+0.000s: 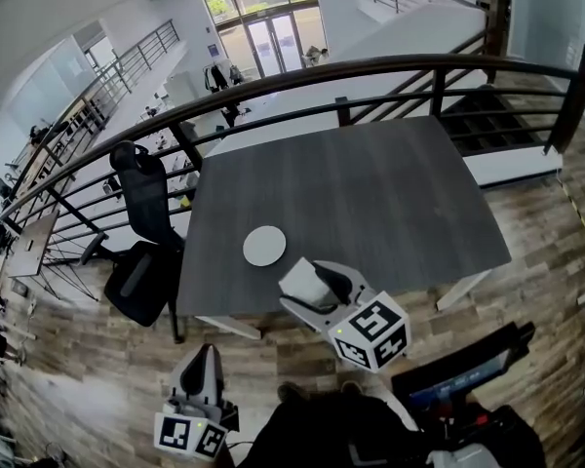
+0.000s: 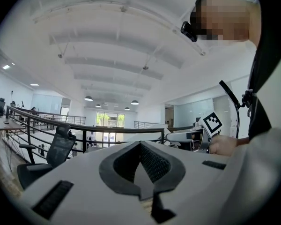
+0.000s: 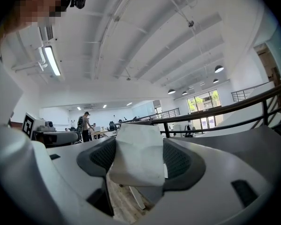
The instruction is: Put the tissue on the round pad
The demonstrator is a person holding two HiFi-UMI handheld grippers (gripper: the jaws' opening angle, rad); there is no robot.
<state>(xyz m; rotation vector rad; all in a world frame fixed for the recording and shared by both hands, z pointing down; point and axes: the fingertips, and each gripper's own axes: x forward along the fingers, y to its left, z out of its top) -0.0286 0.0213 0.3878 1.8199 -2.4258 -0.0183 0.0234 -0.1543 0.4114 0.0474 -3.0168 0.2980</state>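
A white tissue pack (image 1: 303, 282) is clamped between the jaws of my right gripper (image 1: 315, 286), held over the near edge of the dark table. In the right gripper view the tissue pack (image 3: 139, 153) fills the gap between the black pads (image 3: 180, 161), tilted upward. The round white pad (image 1: 264, 246) lies flat on the table, just left of and beyond the tissue. My left gripper (image 1: 207, 361) hangs low near the floor, left of my body. In its own view, the left gripper (image 2: 141, 161) has its jaws closed together with nothing between them.
The dark grey table (image 1: 370, 198) stands against a black railing (image 1: 390, 66). A black office chair (image 1: 141, 232) sits at the table's left side. Wooden floor (image 1: 88, 369) surrounds the table. A dark bag or chair (image 1: 463, 378) lies at my right.
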